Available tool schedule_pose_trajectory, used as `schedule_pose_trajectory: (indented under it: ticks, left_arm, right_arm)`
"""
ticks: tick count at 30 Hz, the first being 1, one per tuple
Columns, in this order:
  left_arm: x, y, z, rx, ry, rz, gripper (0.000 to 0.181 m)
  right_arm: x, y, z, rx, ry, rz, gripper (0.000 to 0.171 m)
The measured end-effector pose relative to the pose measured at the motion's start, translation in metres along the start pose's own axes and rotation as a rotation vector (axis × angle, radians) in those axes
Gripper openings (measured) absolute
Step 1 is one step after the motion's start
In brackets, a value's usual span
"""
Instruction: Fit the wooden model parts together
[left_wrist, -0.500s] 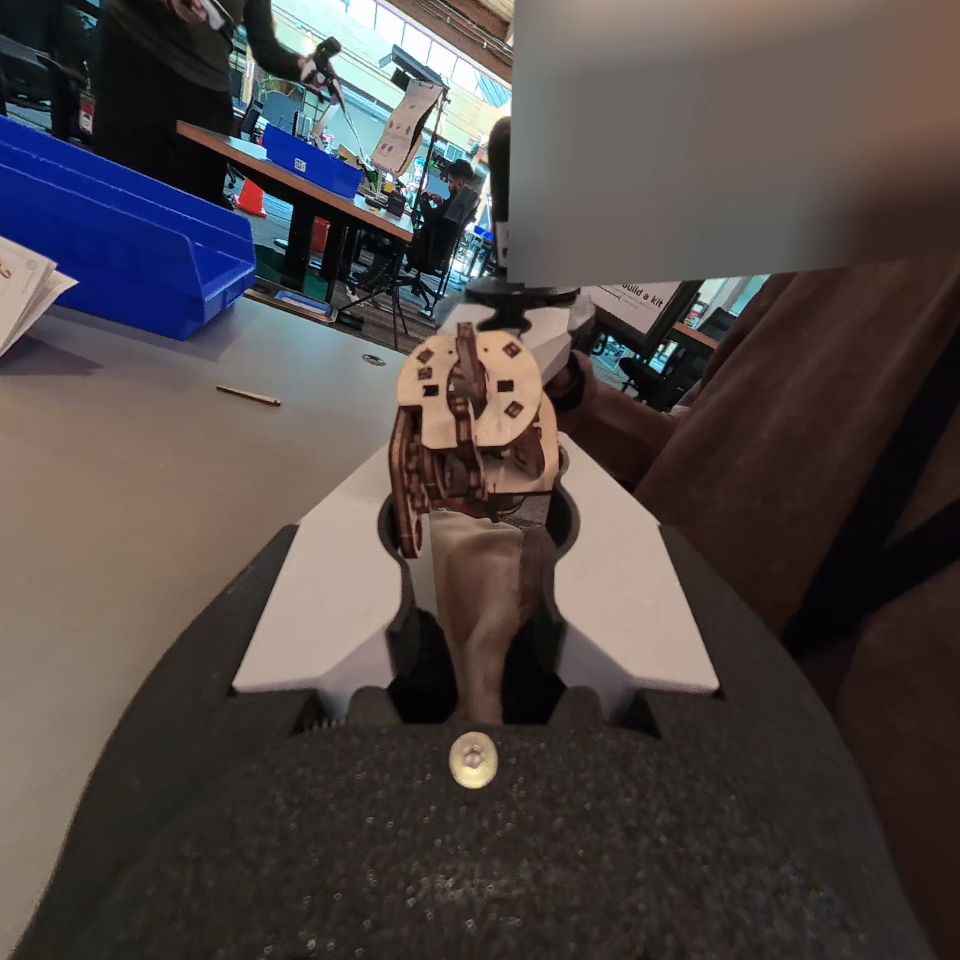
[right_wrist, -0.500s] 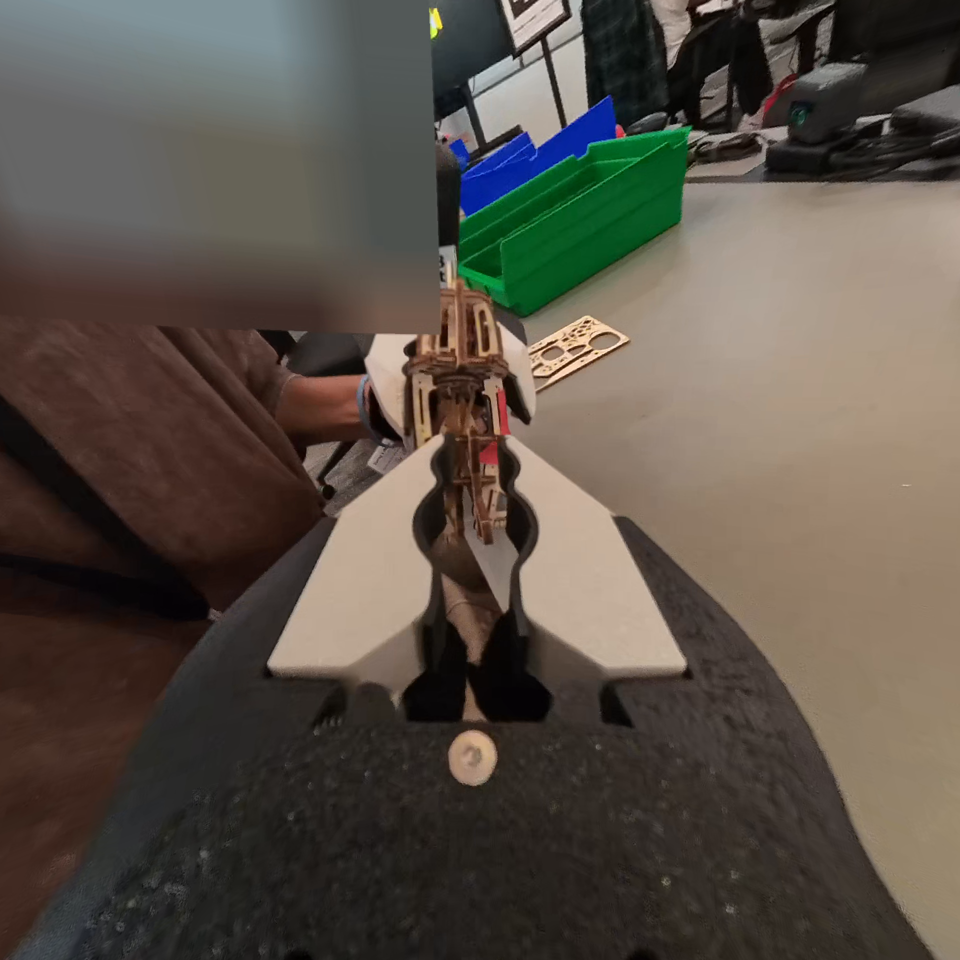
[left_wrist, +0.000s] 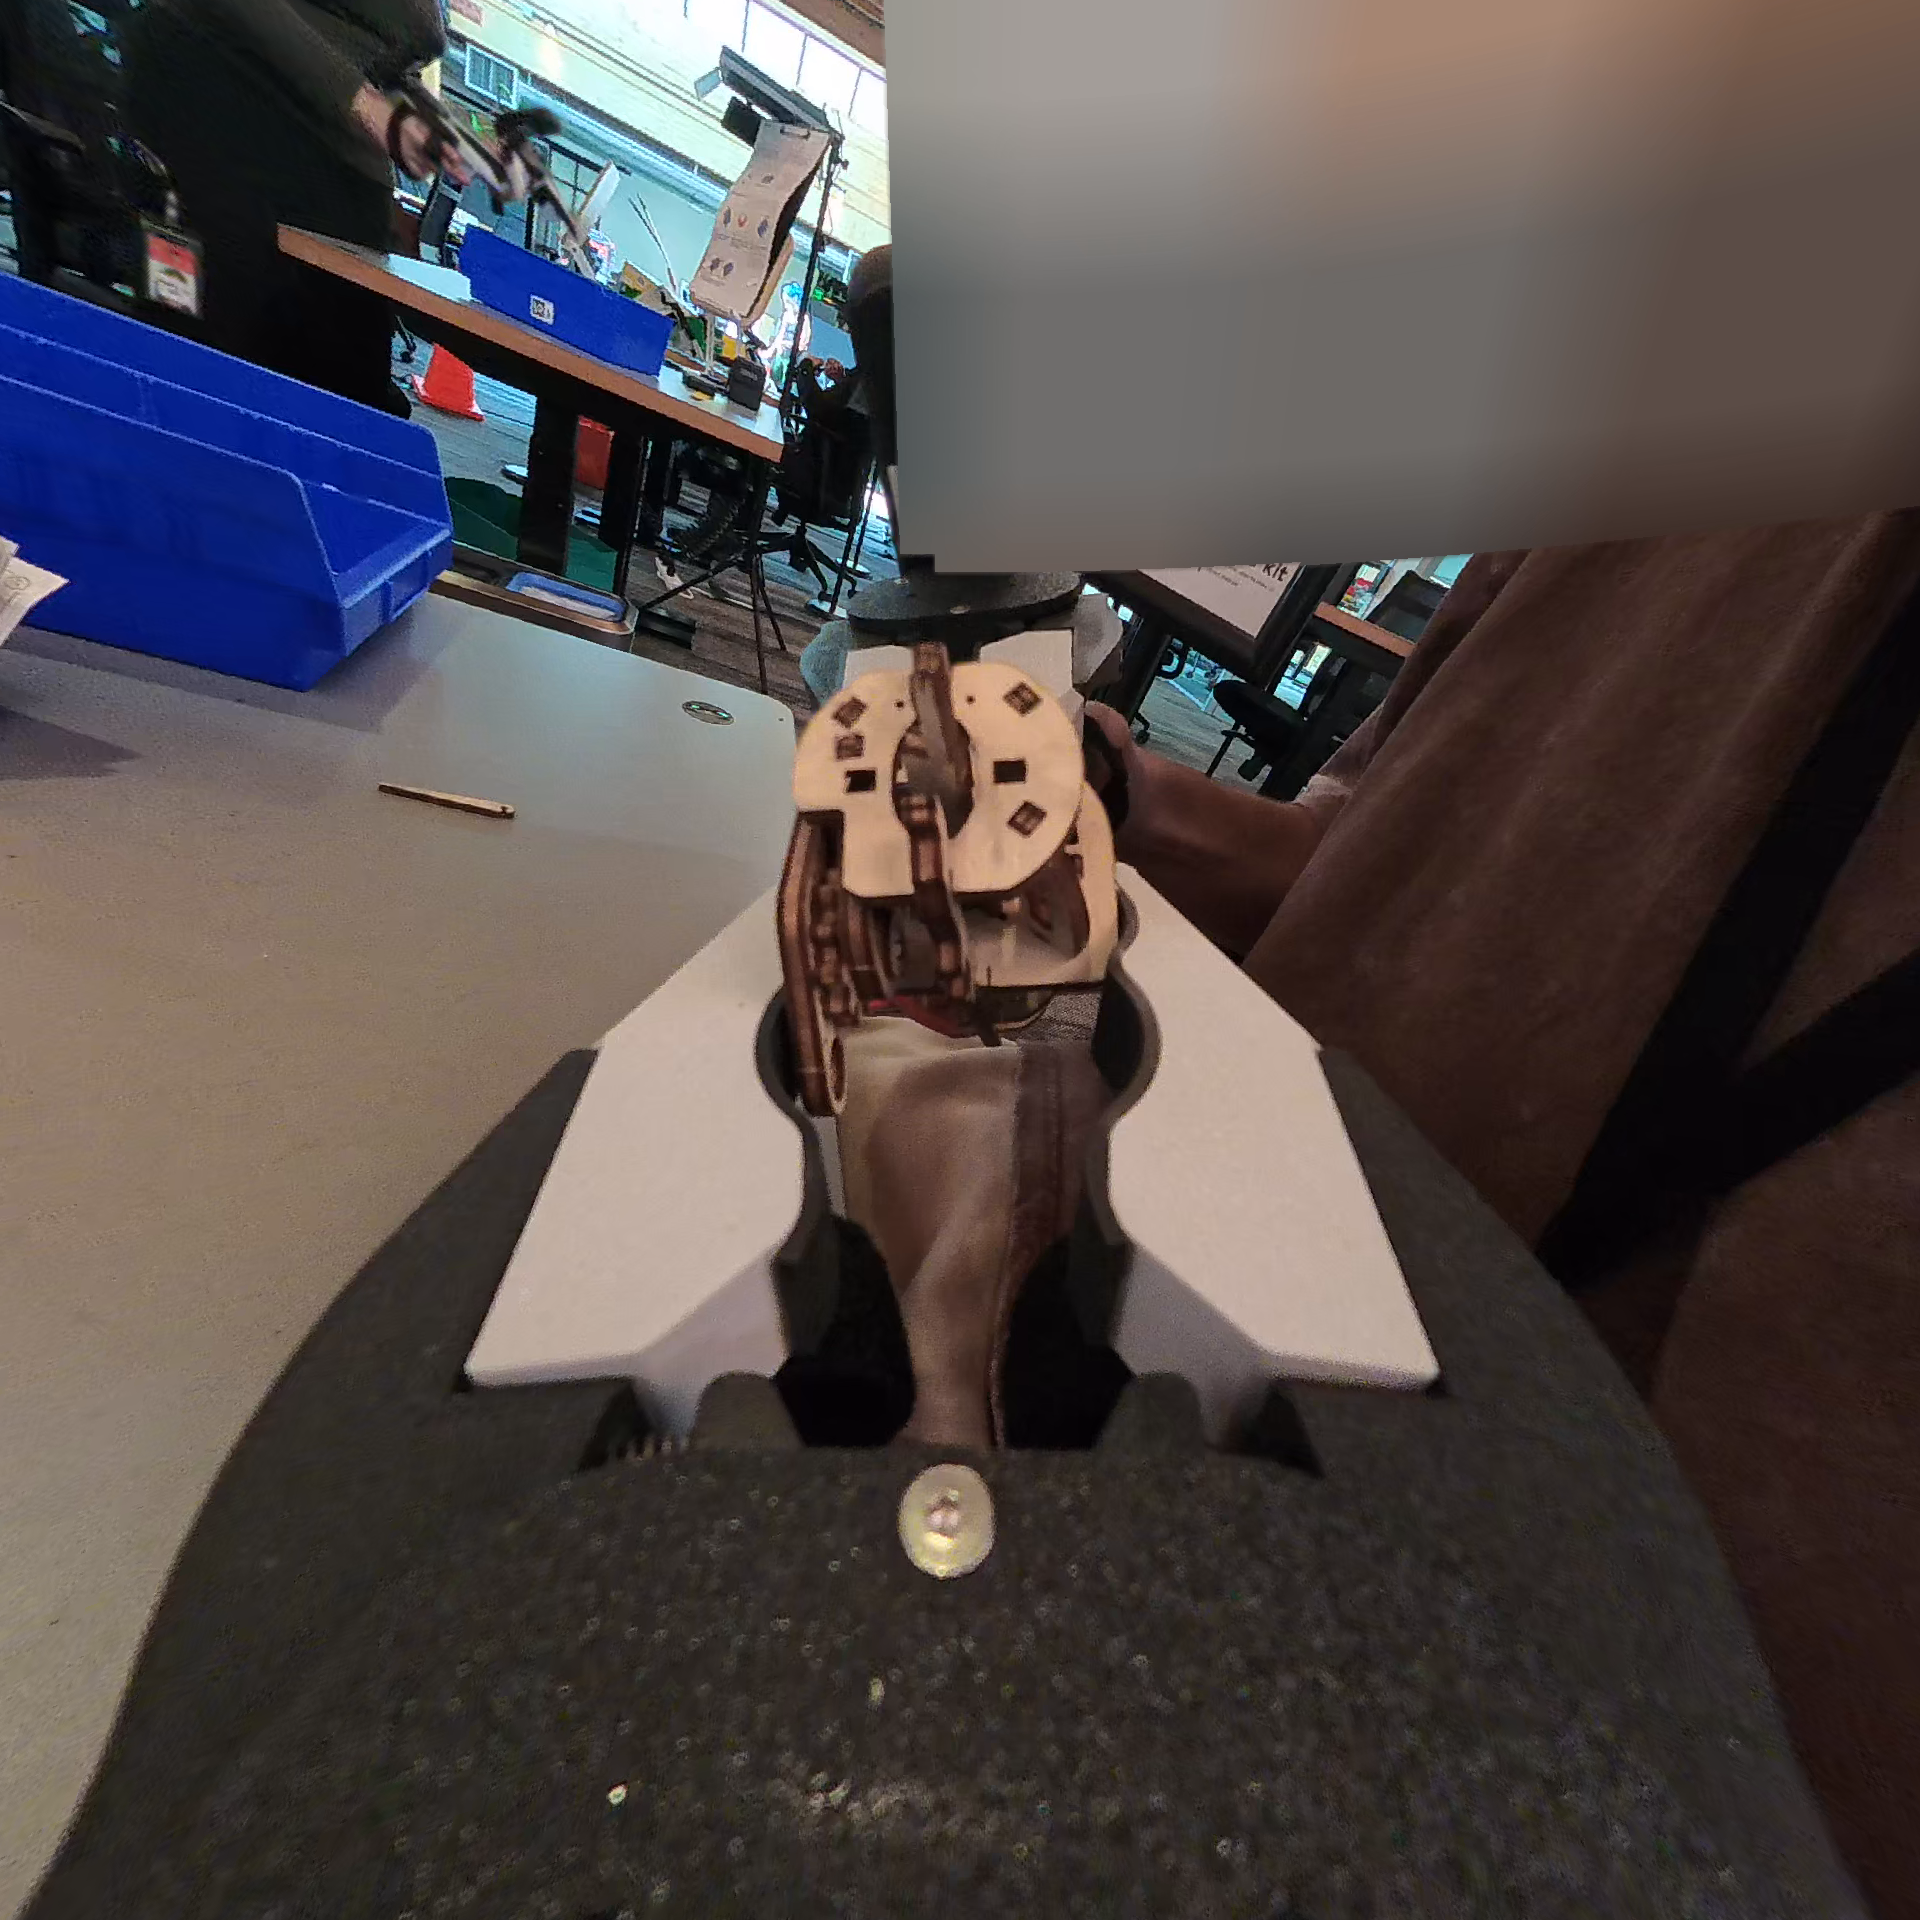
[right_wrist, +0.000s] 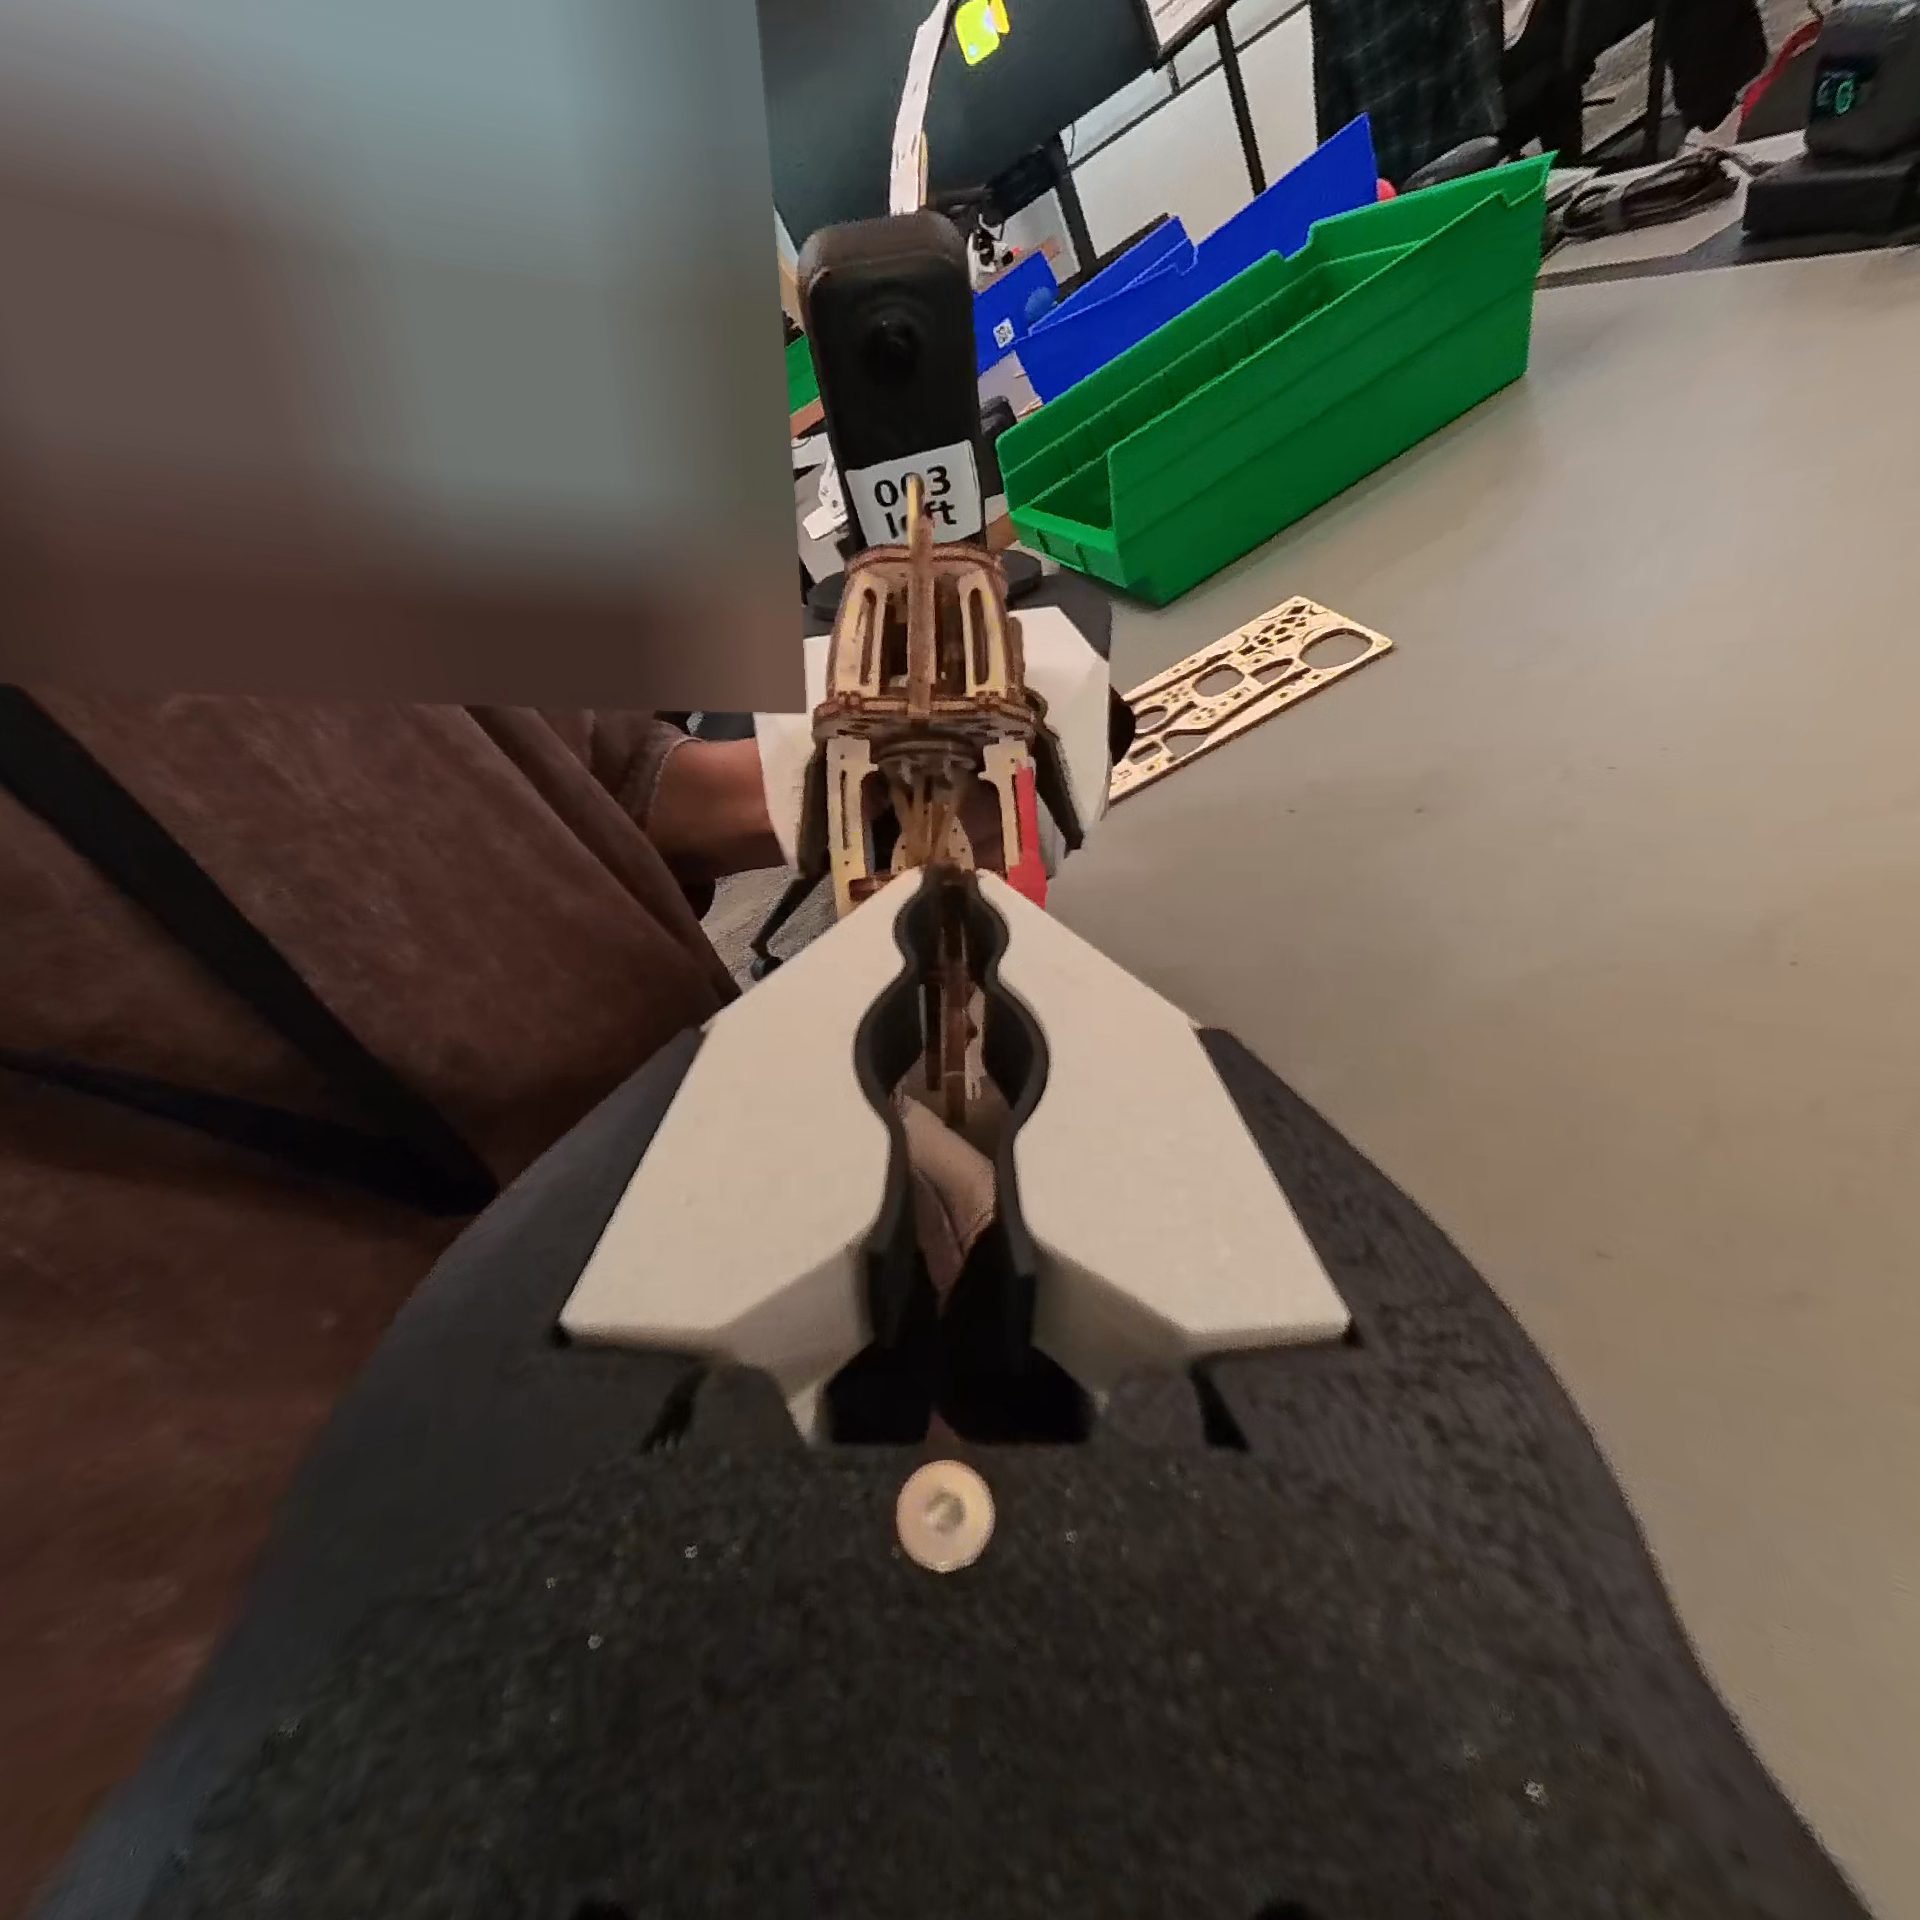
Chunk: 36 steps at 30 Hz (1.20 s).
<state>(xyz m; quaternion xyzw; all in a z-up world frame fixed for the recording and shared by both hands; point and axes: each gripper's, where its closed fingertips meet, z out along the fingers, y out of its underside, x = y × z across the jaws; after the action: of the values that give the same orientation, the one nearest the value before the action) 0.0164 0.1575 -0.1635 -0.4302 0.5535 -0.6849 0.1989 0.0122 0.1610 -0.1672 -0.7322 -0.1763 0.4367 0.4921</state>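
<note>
Here, both of my grippers meet on one thing: the wooden model (left_wrist: 940, 862), held up in the air just off the near edge of the grey table (left_wrist: 260, 987), in front of a brown sleeve.

My left gripper (left_wrist: 951, 971) has its white fingers (left_wrist: 686, 1122) parted only as far as the model's lower body is wide, and they grip it from both sides. From this side the model shows a pale rounded plate with small square holes, split by a dark upright strip, with a toothed brown piece hanging down its left flank.

My right gripper (right_wrist: 940, 883) faces it from the opposite end. Its fingers (right_wrist: 1122, 1122) are drawn almost together, pinching a thin wooden fin of the same model (right_wrist: 914, 727) between the tips. Beyond it I see the other gripper's white fingers and its black camera.

On the table lie a small wooden stick (left_wrist: 447, 800), a blue bin (left_wrist: 208, 499), a green bin (right_wrist: 1278, 395) and, near the green bin, a flat wooden sheet (right_wrist: 1236, 686) with its parts punched out.
</note>
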Motion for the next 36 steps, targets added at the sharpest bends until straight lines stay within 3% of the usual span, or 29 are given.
schedule_pose_trajectory:
  ticks: [9,17,25,32,36]
  left_arm:
    - [-0.003,0.0,0.0,0.012,-0.008,-0.015,0.049]
    - [-0.006,-0.019,0.001,0.173,0.033,-0.148,0.049]
    - [0.002,-0.092,-0.016,0.498,0.134,-0.144,0.048]
    - [0.0,-0.16,-0.034,0.637,0.271,-0.119,0.049]
    - [0.002,-0.185,-0.045,0.711,0.334,-0.106,0.049]
  right_arm:
    - [0.001,0.0,0.0,-0.007,-0.005,-0.002,0.003]
    - [0.001,-0.021,-0.001,-0.021,0.042,0.024,0.002]
    - [-0.014,-0.093,0.006,-0.034,0.1,0.114,0.002]
    - [-0.019,-0.163,0.016,-0.051,0.237,0.02,0.003]
    - [-0.027,-0.189,0.02,-0.081,0.284,-0.064,0.018]
